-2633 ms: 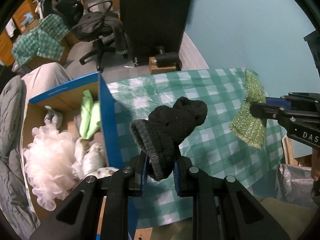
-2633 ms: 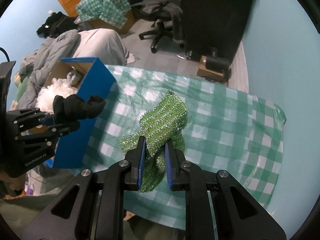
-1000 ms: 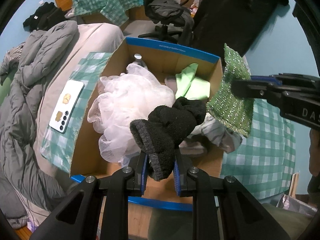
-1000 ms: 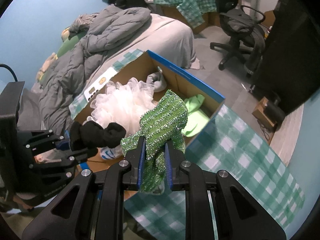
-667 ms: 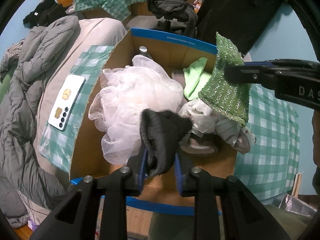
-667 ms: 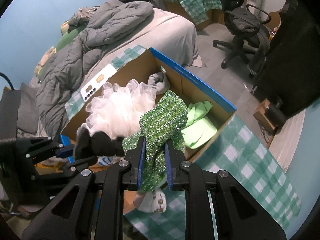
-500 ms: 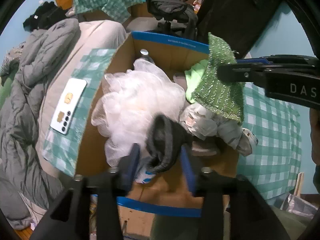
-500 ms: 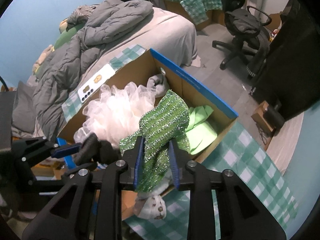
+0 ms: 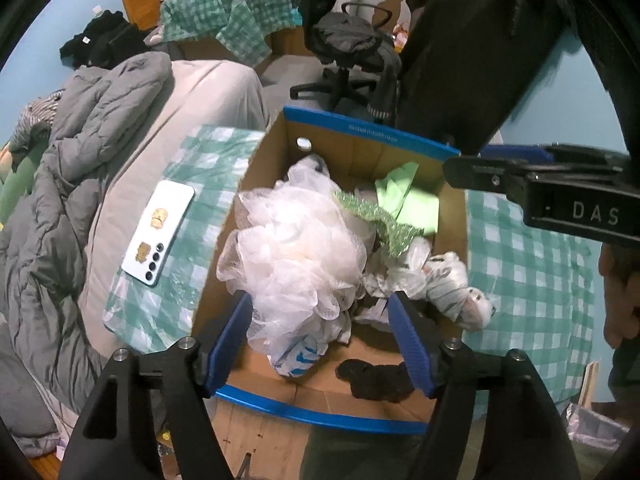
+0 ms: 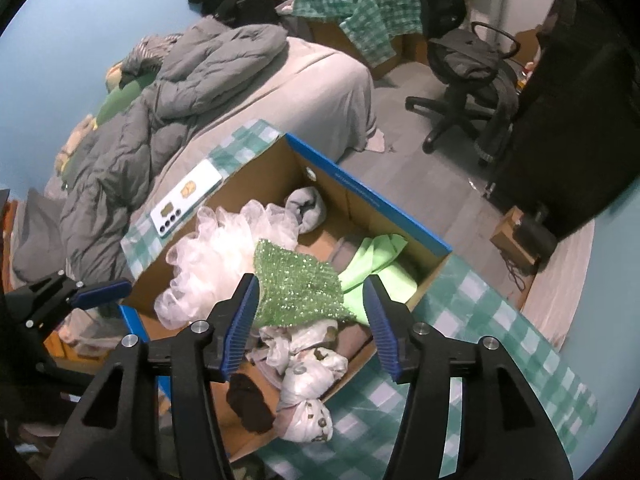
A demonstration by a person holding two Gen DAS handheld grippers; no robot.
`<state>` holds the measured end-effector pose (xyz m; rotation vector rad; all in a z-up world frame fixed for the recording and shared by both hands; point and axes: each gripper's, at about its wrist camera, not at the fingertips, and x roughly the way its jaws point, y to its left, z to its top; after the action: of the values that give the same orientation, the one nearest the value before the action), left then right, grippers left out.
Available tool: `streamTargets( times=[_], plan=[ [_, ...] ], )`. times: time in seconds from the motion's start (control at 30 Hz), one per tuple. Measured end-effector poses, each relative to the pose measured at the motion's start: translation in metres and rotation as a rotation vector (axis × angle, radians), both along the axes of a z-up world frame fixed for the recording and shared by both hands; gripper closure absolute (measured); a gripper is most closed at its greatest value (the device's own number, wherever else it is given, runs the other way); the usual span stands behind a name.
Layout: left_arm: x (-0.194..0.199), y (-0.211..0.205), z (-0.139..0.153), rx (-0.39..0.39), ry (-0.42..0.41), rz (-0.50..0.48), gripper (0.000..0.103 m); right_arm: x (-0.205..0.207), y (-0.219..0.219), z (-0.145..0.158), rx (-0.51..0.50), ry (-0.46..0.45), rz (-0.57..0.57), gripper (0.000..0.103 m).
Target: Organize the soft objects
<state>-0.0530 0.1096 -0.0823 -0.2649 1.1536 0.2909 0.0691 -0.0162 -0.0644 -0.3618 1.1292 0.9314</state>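
the room is dimly and evenly lit, with a cool bluish cast. straight lines are bowed by fisheye distortion, and corners are blacked out. slight softness is seen throughout.

The box (image 9: 360, 148) is matt brown cardboard with glossy blue edging. Inside it, below the tools, the puff (image 9: 296, 252) is airy white mesh, the scourer (image 10: 298, 288) a glittery green knit, the sock (image 9: 376, 378) fuzzy black knit, the cloth (image 10: 376, 264) smooth pale green. The left tool's (image 9: 320, 340) pads are ribbed blue plastic on matt black arms.
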Motion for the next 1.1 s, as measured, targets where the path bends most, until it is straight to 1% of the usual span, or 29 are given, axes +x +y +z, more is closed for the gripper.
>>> streamTargets(
  times=[0.03,0.07,0.2,0.23,0.37,0.4,0.47,0.6,0.73,0.87,0.93,0.97,1.1],
  plan=[
    [0.000,0.001,0.004,-0.001,-0.005,-0.001,0.026,0.000,-0.001,0.002,0.002,0.001,-0.008,0.045],
    [-0.001,0.001,0.007,-0.001,-0.011,-0.002,0.026,0.000,-0.002,0.005,0.005,0.001,-0.019,0.042],
    [-0.003,0.002,0.021,0.006,-0.038,0.000,0.026,-0.001,-0.013,0.016,0.012,-0.006,-0.054,0.040],
    [-0.003,0.001,0.025,0.007,-0.044,0.001,0.023,-0.001,-0.016,0.019,0.014,-0.007,-0.063,0.039],
    [-0.006,0.000,0.040,0.008,-0.083,0.004,0.020,-0.002,-0.026,0.031,0.030,-0.013,-0.101,0.036],
    [-0.007,0.000,0.043,0.010,-0.092,0.004,0.016,-0.002,-0.029,0.034,0.037,-0.012,-0.108,0.035],
    [-0.008,-0.002,0.048,0.021,-0.109,0.011,0.016,-0.003,-0.034,0.041,0.044,-0.011,-0.121,0.035],
    [-0.007,-0.002,0.053,0.019,-0.102,0.016,0.016,-0.003,-0.041,0.051,0.050,-0.021,-0.145,0.034],
    [-0.007,-0.003,0.056,-0.014,-0.108,0.010,0.015,-0.007,-0.052,0.063,0.049,-0.046,-0.173,0.034],
    [-0.010,-0.009,0.065,0.017,-0.130,0.001,0.015,-0.010,-0.061,0.070,0.047,-0.056,-0.191,0.034],
    [-0.011,-0.012,0.071,0.029,-0.134,-0.004,0.010,-0.010,-0.066,0.073,0.047,-0.062,-0.205,0.034],
    [-0.011,-0.013,0.073,0.033,-0.136,-0.007,0.009,-0.011,-0.069,0.075,0.049,-0.062,-0.212,0.034],
    [-0.013,-0.021,0.083,0.068,-0.147,-0.013,0.009,-0.012,-0.081,0.078,0.056,-0.056,-0.239,0.034]
  ],
)
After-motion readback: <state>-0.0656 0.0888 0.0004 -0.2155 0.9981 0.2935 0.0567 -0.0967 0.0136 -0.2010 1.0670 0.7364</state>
